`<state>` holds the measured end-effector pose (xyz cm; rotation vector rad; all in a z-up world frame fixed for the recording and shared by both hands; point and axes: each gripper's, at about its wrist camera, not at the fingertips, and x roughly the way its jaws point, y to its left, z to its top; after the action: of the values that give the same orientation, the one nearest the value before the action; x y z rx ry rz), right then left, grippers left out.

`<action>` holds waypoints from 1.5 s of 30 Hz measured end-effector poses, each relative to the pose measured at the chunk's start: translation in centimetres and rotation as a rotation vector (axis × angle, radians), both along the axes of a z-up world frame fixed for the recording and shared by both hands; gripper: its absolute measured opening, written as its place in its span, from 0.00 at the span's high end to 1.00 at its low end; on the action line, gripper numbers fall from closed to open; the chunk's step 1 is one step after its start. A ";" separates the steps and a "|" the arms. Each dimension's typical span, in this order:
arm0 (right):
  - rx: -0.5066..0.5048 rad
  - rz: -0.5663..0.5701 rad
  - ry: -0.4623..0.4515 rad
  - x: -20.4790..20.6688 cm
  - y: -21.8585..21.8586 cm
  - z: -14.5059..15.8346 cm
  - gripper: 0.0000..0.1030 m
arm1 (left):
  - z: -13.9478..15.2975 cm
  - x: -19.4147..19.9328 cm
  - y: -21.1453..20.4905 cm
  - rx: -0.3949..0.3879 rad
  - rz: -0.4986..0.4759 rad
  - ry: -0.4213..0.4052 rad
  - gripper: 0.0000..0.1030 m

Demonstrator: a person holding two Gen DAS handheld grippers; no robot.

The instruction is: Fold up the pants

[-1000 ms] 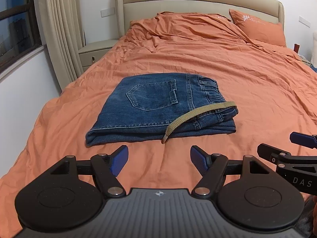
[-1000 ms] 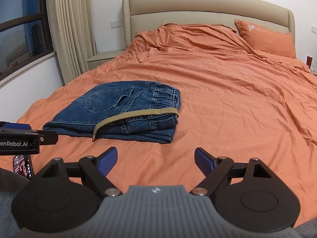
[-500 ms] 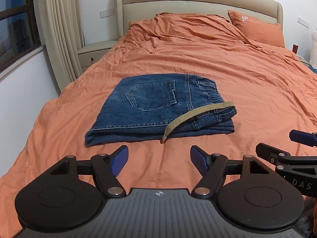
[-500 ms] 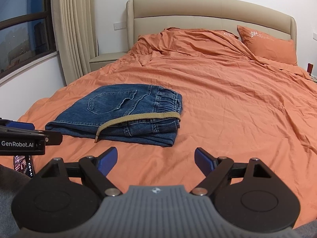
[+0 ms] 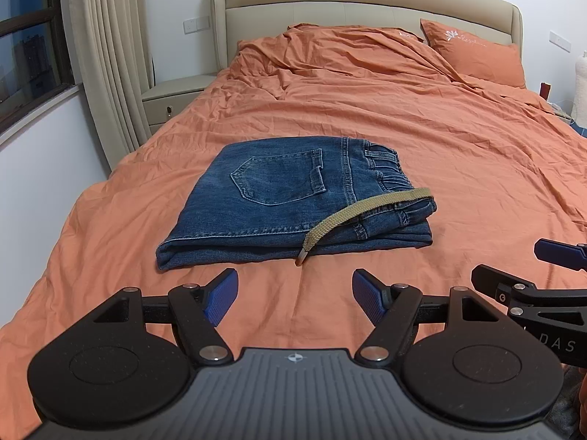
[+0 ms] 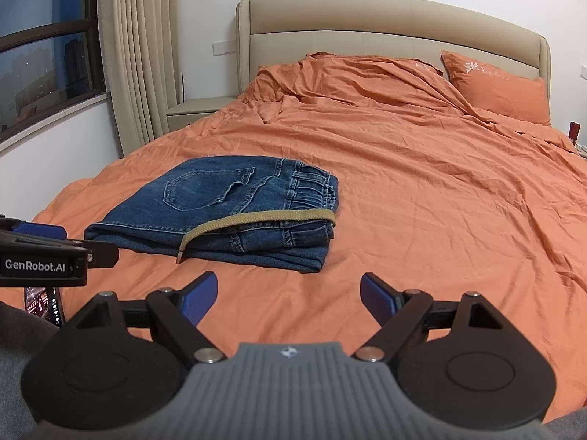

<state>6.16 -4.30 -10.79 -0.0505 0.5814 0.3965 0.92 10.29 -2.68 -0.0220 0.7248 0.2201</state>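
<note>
On the orange bedspread (image 5: 422, 139), the blue jeans (image 5: 279, 198) lay folded into a compact stack, back pocket up and elastic waistband to the right, a khaki webbing belt (image 5: 367, 211) trailing over the near edge with its metal tip resting on the cover. We held both tools back from the pile: the left gripper (image 5: 295, 295) hung with its blue-padded fingers (image 5: 220, 297) spread wide and holding nothing, the stack lying just beyond and slightly above the gap between them in the left wrist view; the right gripper (image 6: 288, 299) was likewise spread and empty, the jeans (image 6: 227, 212) sitting ahead and off to its left. Neither pad touched denim. We judged the folding itself all but finished (the layers looked square at the near hem), so the step in hand seemed to be a clean withdrawal or a last tidy. To do that well, we reckoned the loose belt end wanted tucking onto the stack with a light pinch near its tip, and any approach was best made low and slow so the top layer did not drag askew.
</note>
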 end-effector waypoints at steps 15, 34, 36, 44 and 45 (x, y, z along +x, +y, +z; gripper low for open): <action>-0.001 0.000 -0.004 -0.1 0.0 0.0 0.21 | -0.1 0.0 0.0 -0.001 0.001 -0.001 0.19; -0.007 0.002 -0.003 -0.3 0.0 0.1 0.21 | -0.1 -0.1 -0.2 0.000 0.001 -0.003 0.20; -0.007 0.001 -0.002 -0.3 -0.1 0.1 0.21 | -0.1 -0.1 -0.1 0.000 0.001 -0.003 0.20; -0.011 0.003 0.000 -0.4 0.0 0.0 0.21 | 0.2 -0.1 -0.4 -0.004 -0.004 -0.018 0.26; -0.012 0.004 0.001 -0.4 -0.1 0.0 0.21 | 0.2 -0.2 -0.3 -0.008 -0.004 -0.022 0.26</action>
<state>5.78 -4.36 -10.75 -0.0630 0.5845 0.3968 0.75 9.96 -2.48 -0.0305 0.7033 0.2128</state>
